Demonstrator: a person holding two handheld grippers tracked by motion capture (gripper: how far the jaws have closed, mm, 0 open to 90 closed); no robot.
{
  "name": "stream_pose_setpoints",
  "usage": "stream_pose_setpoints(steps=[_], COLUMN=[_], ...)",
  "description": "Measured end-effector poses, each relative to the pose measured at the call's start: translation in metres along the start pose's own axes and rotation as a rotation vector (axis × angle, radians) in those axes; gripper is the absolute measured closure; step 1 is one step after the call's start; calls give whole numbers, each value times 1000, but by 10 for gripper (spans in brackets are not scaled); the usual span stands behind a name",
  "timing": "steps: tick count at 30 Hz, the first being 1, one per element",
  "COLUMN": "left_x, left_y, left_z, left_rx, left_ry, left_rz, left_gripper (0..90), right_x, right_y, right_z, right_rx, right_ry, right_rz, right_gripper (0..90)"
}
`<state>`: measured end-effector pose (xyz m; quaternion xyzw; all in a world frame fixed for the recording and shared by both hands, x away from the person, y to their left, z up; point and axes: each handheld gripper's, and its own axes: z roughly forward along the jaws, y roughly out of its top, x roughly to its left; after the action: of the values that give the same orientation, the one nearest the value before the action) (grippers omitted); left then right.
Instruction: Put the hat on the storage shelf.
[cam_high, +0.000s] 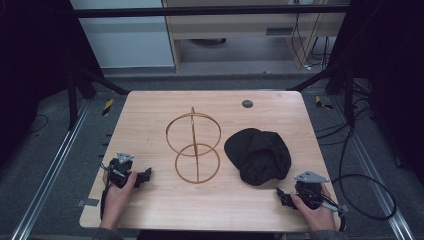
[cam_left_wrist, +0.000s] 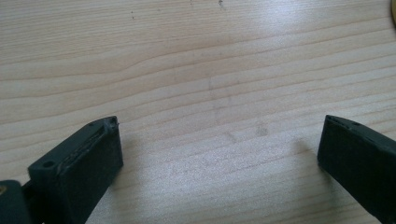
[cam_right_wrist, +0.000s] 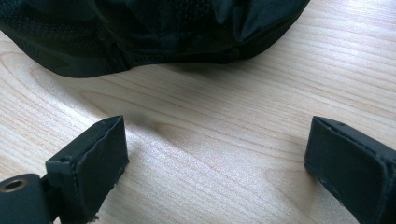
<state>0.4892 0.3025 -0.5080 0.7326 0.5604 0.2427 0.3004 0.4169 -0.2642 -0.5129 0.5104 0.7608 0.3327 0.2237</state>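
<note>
Best approached with the right gripper (cam_high: 283, 196) — jaws wide and empty, like the left gripper (cam_high: 144, 176) — reaching forward to the black cap (cam_high: 258, 155) just beside the wire stand (cam_high: 195, 145), pinching the near edge low.

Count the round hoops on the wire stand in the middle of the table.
2. On the wire stand, the upper hoop is upright at the far end, and the lower hoop lies nearer the person, beside the black cap.
</note>
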Motion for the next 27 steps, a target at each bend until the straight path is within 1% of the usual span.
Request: stream_pose_setpoints(steps=[6,7,8,9,10,11,12,13,14,15,16,17,18,19,20,21,22,23,24,26,27], left_x=[0,0,0,0,0,0,0,0,0,0,0,0,0,0,0,0,0,0,-1,-1,-1], left_y=[0,0,0,0,0,0,0,0,0,0,0,0,0,0,0,0,0,0,0,0,0], left_z=[0,0,0,0,0,0,0,0,0,0,0,0,0,0,0,0,0,0,0,0,0], left_rx=[0,0,0,1,1,0,0,0,0,1,1,0,1,1,1,1,1,0,1,0,1], left_ry=[1,1,1,2,1,0,0,-1,-1,-1,-1,-1,-1,-1,-1,-1,-1,-1,-1,-1,-1], left_rz=[0,0,1,1,2,2,2,2,2,3,2,2,2,3,3,3,3,2,3,2,3], left_gripper=[0,0,0,0,0,0,0,0,0,0,0,0,0,0,0,0,0,0,0,0,0], right_x=[1,1,1,1,3,3,5,5,5,5,4,1,0,-2,-5,-6,-6,-6,-5,-3,1], right_y=[0,0,1,1,2,2,3,8,13,13,18,26,32,40,58,66,76,76,85,104,123], right_z=[0,-1,-3,-3,-9,-9,-13,-23,-29,-29,-35,-43,-48,-53,-64,-68,-71,-71,-73,-76,-74], right_rx=[2,4,16,16,50,50,55,76,80,80,78,85,90,94,72,70,74,74,75,78,83], right_ry=[1,5,21,21,43,43,38,52,52,52,45,34,33,48,105,126,128,128,124,128,134], right_rz=[2,-5,-17,-17,-47,-47,-63,-74,-78,-78,-79,-61,-40,-29,-15,-17,-31,-31,-48,-72,-82], right_gripper=[62,64,106,106,123,123,119,117,117,117,116,114,114,112,109,111,117,117,118,121,126])
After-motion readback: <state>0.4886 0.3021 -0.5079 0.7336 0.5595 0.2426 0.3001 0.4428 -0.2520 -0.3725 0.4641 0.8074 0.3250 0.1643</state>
